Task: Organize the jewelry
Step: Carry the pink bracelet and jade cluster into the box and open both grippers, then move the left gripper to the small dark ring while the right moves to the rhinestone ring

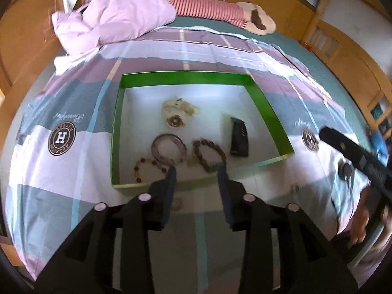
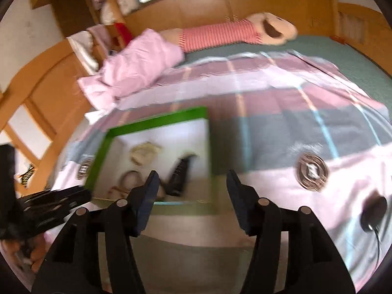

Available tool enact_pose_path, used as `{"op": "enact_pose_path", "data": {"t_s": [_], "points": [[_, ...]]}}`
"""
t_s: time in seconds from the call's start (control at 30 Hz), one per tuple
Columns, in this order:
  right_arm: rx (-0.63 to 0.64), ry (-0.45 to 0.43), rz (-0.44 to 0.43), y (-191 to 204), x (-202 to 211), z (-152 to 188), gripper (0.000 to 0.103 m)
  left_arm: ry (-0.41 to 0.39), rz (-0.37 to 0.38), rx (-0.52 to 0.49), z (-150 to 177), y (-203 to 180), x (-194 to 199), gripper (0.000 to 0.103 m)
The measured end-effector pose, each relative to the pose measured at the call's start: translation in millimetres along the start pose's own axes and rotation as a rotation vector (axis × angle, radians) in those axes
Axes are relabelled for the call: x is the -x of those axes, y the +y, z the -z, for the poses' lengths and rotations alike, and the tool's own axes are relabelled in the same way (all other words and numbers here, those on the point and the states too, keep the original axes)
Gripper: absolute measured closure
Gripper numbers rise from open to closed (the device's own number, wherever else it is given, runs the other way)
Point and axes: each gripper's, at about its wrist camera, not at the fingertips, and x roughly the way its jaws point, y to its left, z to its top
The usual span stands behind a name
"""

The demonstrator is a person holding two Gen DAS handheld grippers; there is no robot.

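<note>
**Green jewelry box on the bed, both grippers hovering with nothing in them**

So the jewelry is all sitting in a shallow green box [image 1: 267,103] with a white floor, which rests on a patchwork bedspread [image 1: 73,171] on the bed. Inside, from the left wrist view: a cream fabric hair piece [image 1: 177,112] toward the back middle, a thin dark bangle [image 1: 168,148] in front of it, a brown beaded bracelet [image 1: 209,154] just beside the bangle on the right, and another beaded bracelet [image 1: 147,169] with darker, spaced-out beads at the front left, touching or overlapping the bangle's edge. A dark rectangular clip-like thing [image 1: 238,137] lies on the right side of the box, apart from the bracelets.

The left gripper [image 1: 196,171] hangs over the front edge of the box, fingers spread, gripping nothing. The tips line up roughly with the two beaded bracelets, but I can't tell if they touch.

The right gripper [image 2: 192,178] is off to the box's right front corner, fingers also spread wide and empty. That view is pretty blurry. A small round black object [image 2: 373,212] lies on the bedspread to its right.

A pink pillow [image 1: 110,17] and a striped plush toy [image 1: 220,9] lie at the far end of the bed.
</note>
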Motion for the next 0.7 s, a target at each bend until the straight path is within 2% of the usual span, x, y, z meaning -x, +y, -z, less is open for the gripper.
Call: {"op": "enact_pose_path", "data": {"t_s": [0.13,0.33,0.4,0.47,0.63,0.7], "points": [[-0.005,0.105,0.036,-1.0,-22.0,9.9,0.046,0.006,-0.047,-0.036,16.1,-13.6,-2.5,0.058],[0.052,0.171,0.084,7.9,-35.8,19.0,0.046,0.043,-0.069,-0.048,22.2,-16.2,-11.9,0.054],[0.061,0.199,0.088,7.3,-38.8,21.4,0.046,0.048,-0.070,-0.037,22.3,-13.1,-12.4,0.053],[0.061,0.261,0.067,5.4,-47.8,27.3,0.046,0.062,-0.070,-0.023,22.7,-9.7,-14.8,0.052],[-0.055,0.442,0.045,-14.8,-77.6,45.2,0.046,0.119,-0.088,-0.001,25.1,-3.3,-25.9,0.045],[-0.121,0.482,0.045,-25.6,-85.8,50.2,0.046,0.151,-0.102,0.004,27.4,-1.6,-31.5,0.041]]}}
